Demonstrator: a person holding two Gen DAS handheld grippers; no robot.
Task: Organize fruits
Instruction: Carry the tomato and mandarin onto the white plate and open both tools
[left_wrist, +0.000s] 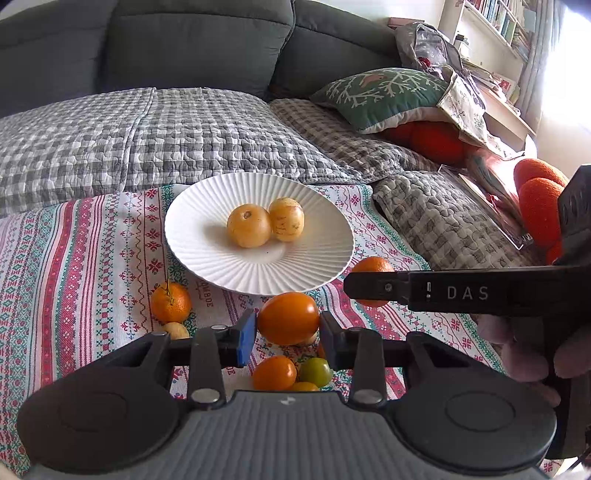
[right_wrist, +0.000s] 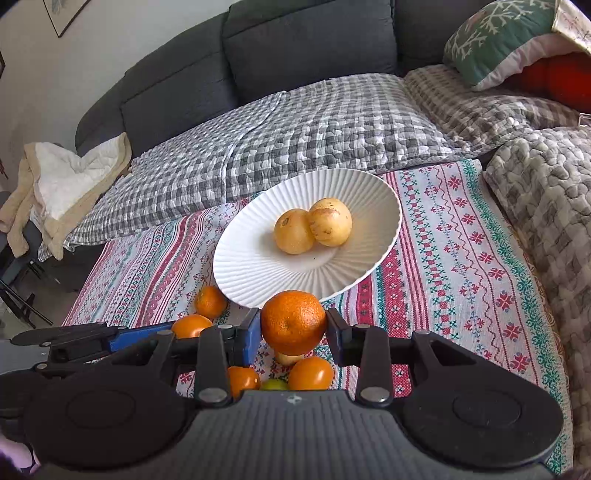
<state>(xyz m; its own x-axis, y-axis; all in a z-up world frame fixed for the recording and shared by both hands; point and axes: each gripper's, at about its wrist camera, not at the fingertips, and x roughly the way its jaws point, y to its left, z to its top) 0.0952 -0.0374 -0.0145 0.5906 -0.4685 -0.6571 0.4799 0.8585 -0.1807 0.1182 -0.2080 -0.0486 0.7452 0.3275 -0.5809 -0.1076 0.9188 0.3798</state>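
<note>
Left tongs (left_wrist: 287, 328) clamped on tomato (left_wrist: 288, 318), right tongs (right_wrist: 293, 329) on orange (right_wrist: 293, 322); patterned cloth (right_wrist: 461, 236), plate (right_wrist: 258, 266), sofa (right_wrist: 310, 40) beyond.

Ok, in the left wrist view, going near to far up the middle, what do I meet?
Green fruit → smooth orange fruit between the left gripper pads → white plate with two yellow fruits → checked quilt → grey sofa back.

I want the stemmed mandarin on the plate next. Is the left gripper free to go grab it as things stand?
Probably not yet. The left gripper is already shut on an orange tomato, so that has to go first. The stemmed mandarin itself sits uncovered on the tablecloth, beside the plate.
</note>
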